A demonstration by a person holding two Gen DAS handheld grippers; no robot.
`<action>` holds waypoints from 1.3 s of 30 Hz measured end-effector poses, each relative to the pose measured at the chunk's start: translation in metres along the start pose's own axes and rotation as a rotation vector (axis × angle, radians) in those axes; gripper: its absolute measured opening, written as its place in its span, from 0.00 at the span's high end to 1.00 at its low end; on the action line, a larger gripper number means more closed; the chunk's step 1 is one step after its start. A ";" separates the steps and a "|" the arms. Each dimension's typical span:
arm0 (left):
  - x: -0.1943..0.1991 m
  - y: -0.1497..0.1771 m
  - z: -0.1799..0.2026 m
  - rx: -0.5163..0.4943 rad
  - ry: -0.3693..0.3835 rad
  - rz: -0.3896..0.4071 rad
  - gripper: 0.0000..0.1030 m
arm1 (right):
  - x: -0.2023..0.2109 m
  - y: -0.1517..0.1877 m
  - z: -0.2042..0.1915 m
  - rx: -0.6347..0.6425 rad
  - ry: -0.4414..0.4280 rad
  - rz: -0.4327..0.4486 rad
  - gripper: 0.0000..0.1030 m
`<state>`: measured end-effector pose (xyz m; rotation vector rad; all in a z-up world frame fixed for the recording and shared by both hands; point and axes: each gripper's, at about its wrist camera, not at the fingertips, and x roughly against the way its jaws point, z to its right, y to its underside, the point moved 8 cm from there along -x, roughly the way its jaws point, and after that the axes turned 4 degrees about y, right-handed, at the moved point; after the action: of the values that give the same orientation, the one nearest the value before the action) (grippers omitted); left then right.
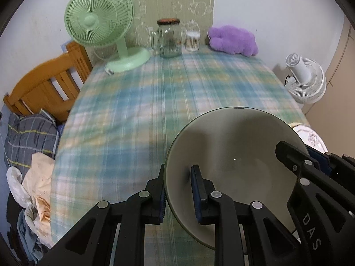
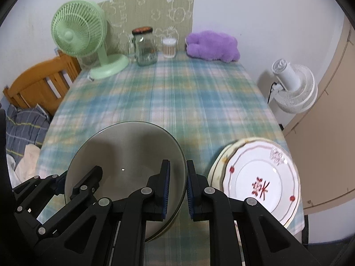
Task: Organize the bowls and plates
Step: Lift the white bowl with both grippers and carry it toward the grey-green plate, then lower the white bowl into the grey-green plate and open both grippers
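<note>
grey bowl (image 1: 233, 155) held above near part of desk (image 1: 155, 102), gripped on both sides. left gripper (image 1: 179, 192) jaws narrow, clamped on bowl's left rim; right gripper (image 2: 178, 188) jaws narrow, clamped on its right rim. plate stack (image 2: 257, 177) seen at desk's near right edge, just beside bowl. wide open cloth between bowl and far row: green fan (image 1: 99, 17), jar (image 1: 169, 37), purple plush (image 1: 233, 40).

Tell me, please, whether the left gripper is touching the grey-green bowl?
Touching: the left wrist view shows the left gripper clamped on the grey-green bowl's rim, one finger each side.
</note>
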<state>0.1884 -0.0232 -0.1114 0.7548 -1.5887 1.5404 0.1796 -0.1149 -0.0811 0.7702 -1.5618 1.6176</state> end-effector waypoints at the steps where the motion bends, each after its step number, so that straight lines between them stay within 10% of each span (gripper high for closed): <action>1: -0.002 0.002 -0.001 0.002 0.000 -0.004 0.83 | -0.002 0.002 0.000 -0.001 -0.001 -0.007 0.84; 22: -0.024 0.017 0.000 -0.029 -0.014 -0.058 0.81 | -0.031 0.019 -0.004 0.025 0.040 -0.060 0.84; 28: -0.026 0.024 0.002 -0.016 0.030 -0.079 0.64 | -0.038 0.027 -0.004 -0.002 0.027 -0.087 0.79; 35: -0.019 0.023 0.001 -0.018 0.066 -0.078 0.34 | -0.028 0.030 -0.002 -0.025 -0.021 -0.079 0.33; 39: -0.024 0.023 -0.001 0.003 0.097 -0.086 0.29 | -0.025 0.030 -0.001 -0.045 -0.048 -0.065 0.30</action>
<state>0.1815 -0.0226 -0.1439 0.7298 -1.4646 1.4954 0.1681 -0.1160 -0.1184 0.8325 -1.5850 1.5224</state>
